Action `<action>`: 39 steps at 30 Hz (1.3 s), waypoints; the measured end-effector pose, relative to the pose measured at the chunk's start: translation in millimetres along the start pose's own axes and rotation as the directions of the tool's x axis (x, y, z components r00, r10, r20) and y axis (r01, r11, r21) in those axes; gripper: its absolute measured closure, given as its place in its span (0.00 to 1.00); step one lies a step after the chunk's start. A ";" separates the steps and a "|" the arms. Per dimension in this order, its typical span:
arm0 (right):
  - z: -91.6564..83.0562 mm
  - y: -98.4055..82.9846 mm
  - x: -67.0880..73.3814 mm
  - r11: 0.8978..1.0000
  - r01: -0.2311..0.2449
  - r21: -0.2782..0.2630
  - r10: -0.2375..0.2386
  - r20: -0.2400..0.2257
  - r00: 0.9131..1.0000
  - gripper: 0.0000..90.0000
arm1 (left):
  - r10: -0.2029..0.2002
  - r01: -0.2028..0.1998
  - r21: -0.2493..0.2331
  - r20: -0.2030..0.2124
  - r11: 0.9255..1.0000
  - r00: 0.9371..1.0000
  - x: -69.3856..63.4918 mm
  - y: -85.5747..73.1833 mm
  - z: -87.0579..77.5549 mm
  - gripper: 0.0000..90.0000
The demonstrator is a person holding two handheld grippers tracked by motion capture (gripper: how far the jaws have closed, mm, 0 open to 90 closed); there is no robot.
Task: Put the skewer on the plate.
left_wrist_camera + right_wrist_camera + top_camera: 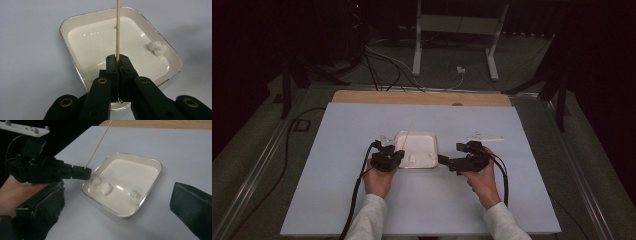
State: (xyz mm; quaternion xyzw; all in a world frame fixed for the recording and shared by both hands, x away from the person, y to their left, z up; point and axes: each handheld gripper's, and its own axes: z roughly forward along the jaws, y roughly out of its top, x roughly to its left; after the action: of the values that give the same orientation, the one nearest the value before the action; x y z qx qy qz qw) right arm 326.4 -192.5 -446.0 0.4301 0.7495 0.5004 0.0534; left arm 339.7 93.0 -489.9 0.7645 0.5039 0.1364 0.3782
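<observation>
Skewer (118, 27), thin, light, stiff yet snappable wood, stands pinched at its base in the shut jaws of the left gripper (117, 60) over the tray (65, 37) mid-surface; right gripper (443, 160) jaws gape empty.

A dim lab or recording studio: a white-topped table (362, 210) on a bare floor, loose cables (382, 65) trailing beyond, white stand legs (452, 25) at the far side.

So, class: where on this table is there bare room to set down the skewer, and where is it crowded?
Bare sheet lies left of the tray, also beyond it toward the wooden edge, and near the sleeves. It is crowded around the tray, flanked by the left gripper, shut on the skewer, and the right gripper.
</observation>
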 end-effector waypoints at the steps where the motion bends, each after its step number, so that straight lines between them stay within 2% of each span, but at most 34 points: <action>1: -1.0 -0.9 -0.1 1.000 -0.004 -0.002 0.004 -0.001 1.000 0.00 | -0.003 0.003 0.005 -0.004 1.000 1.000 -0.6 0.3 1.2 0.99; 11: -10.4 -7.8 3.1 1.000 0.003 -0.021 -0.003 -0.010 1.000 0.00 | -0.024 0.025 0.055 -0.027 0.998 0.999 -6.1 1.1 10.0 0.99; 16: -15.1 -11.4 1.8 0.999 -0.004 -0.033 0.004 -0.009 1.000 0.00 | -0.051 0.053 0.074 -0.030 0.996 0.998 -7.3 0.9 10.5 0.99; 25: -19.0 -13.3 2.6 0.999 0.001 -0.042 -0.001 -0.014 1.000 0.00 | -0.088 0.092 0.118 -0.036 0.989 0.995 -7.5 -2.0 15.1 0.97; 28: -19.7 -13.5 2.8 0.999 0.003 -0.042 -0.003 -0.014 1.000 0.00 | -0.088 0.091 0.118 -0.028 0.989 0.996 -8.2 -3.6 14.8 0.88; 31: -20.5 -14.6 3.3 0.999 0.001 -0.041 -0.001 -0.015 1.000 0.00 | -0.084 0.084 0.085 -0.003 0.993 0.996 -10.1 -3.0 10.1 0.72; 34: -22.4 -15.5 3.1 0.999 0.011 -0.042 -0.012 -0.013 1.000 0.00 | -0.076 0.075 0.033 0.019 0.997 0.997 -10.1 -1.7 1.0 0.59; 36: -25.3 -16.3 3.1 0.998 0.020 -0.052 -0.020 -0.004 1.000 0.00 | -0.072 0.073 -0.006 0.054 0.997 0.996 -8.2 -0.7 -7.7 0.51; 39: -31.6 -19.0 1.7 0.996 0.052 -0.066 -0.051 0.018 0.999 0.00 | -0.021 0.027 -0.081 0.072 0.996 0.997 -6.6 -1.4 -25.3 0.33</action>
State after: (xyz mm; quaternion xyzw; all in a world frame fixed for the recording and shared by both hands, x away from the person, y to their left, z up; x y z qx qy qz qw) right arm 298.0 -216.1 -444.9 0.4127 0.7427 0.5201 0.0866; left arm 320.8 98.7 -472.7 0.7465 0.4933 0.1250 0.4286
